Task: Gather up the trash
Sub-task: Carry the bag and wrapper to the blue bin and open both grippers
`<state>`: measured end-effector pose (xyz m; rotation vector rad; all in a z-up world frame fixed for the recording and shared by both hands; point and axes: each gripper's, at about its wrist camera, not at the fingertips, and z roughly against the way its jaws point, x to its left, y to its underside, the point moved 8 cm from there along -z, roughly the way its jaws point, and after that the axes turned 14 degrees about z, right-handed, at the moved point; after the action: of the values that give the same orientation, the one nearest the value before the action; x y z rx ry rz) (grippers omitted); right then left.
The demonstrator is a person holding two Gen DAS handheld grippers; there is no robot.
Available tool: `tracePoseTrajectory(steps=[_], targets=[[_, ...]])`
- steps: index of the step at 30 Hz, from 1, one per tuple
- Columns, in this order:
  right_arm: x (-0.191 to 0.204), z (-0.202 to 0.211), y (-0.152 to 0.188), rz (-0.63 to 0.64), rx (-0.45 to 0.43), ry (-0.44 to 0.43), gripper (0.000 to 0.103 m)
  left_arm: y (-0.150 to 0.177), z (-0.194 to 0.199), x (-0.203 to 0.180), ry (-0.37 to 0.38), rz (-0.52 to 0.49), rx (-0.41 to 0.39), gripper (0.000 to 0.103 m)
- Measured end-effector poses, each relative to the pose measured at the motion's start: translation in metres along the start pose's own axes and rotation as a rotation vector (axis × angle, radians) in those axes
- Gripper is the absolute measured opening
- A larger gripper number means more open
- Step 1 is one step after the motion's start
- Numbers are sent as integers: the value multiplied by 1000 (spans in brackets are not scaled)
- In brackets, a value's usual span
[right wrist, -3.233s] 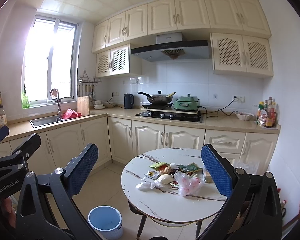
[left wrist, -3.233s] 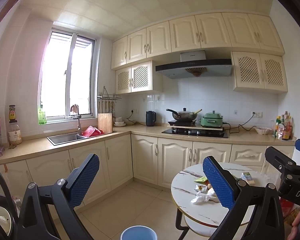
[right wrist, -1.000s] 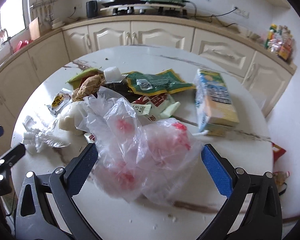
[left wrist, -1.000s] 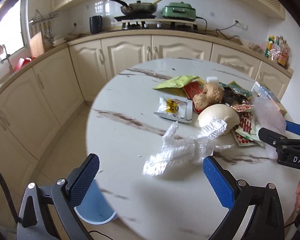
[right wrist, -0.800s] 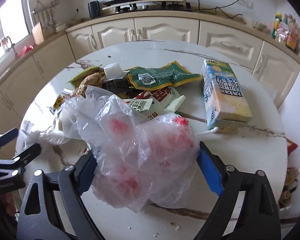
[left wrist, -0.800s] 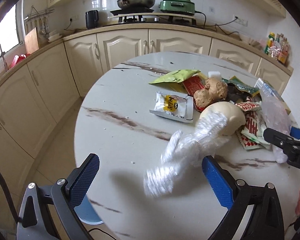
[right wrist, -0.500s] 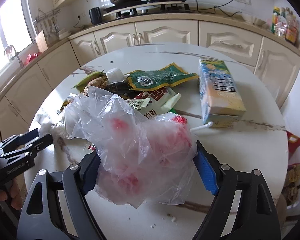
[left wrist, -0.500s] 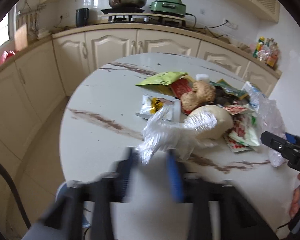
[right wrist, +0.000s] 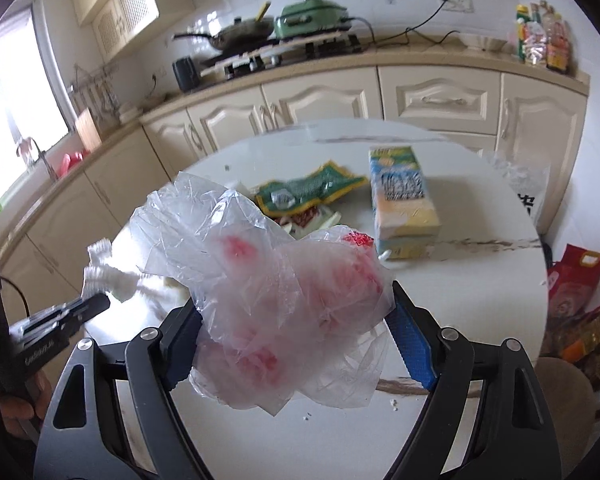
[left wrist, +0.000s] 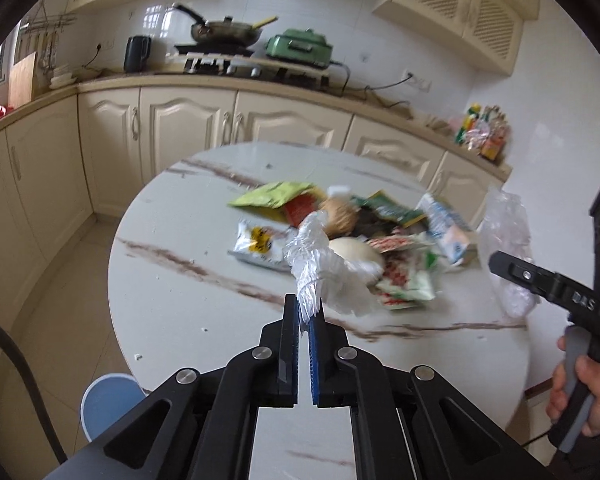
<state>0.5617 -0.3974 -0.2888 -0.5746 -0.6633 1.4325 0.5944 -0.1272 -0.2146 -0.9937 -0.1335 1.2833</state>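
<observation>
My left gripper [left wrist: 304, 305] is shut on one end of a crinkled clear plastic wrap [left wrist: 320, 264], which hangs just above the round marble table [left wrist: 188, 304]. Behind the wrap lies the trash pile: a yellow-green packet [left wrist: 274, 197], a white snack packet [left wrist: 255, 243], a pale bun [left wrist: 356, 251] and other wrappers. My right gripper [right wrist: 294, 312] has its pads pressed on both sides of a bulky clear plastic bag with red print [right wrist: 276, 280], held clear of the tabletop. A milk carton [right wrist: 404, 200] and a green packet [right wrist: 308, 191] lie beyond it.
A light blue bin [left wrist: 108, 400] stands on the floor under the table's near left edge. Cream cabinets and the counter with a stove ring the far side. Red bags [right wrist: 580, 280] and a round stool [right wrist: 560, 392] sit on the floor to the right. A person's hand [left wrist: 580, 380] holds the right gripper's handle.
The left jaws went from wide open to shut on the plastic wrap and lifted it. The right jaws closed in on the bag and raised it off the table.
</observation>
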Motion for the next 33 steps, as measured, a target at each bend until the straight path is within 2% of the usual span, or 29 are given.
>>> tracePoseTrajectory(steps=[4,8,11,13,16,18,20,22,24,28,30,33], targets=[[0,16,-10,-14,-43,0,82,4,30,-11,44,-11,-23,0],[11,27,-17,6,-65,-7,82,10,66,-5,41,-16,-66,0],[35,30,-25,40,-81,-40,82,14,90,6,21,-11,-95,0],[68,27,-32,91,-87,-81,83,15,109,22,-14,7,-123,0],[122,16,-39,159,-83,-157,83,18,134,60,-86,50,-150,1],[176,0,-41,223,-66,-226,83,20,147,88,-152,78,-168,1],[217,-11,-38,265,-53,-280,83,25,161,127,-245,111,-179,1],[274,-31,-34,321,-29,-344,83,33,173,170,-341,151,-183,1],[320,-48,-25,373,-8,-389,83,44,179,213,-399,219,-160,1],[390,-97,-1,450,55,-413,83,71,175,273,-499,313,-99,1],[409,-122,13,473,91,-407,83,92,163,299,-498,365,-39,1],[432,-175,34,536,156,-347,83,117,136,330,-492,412,53,1]])
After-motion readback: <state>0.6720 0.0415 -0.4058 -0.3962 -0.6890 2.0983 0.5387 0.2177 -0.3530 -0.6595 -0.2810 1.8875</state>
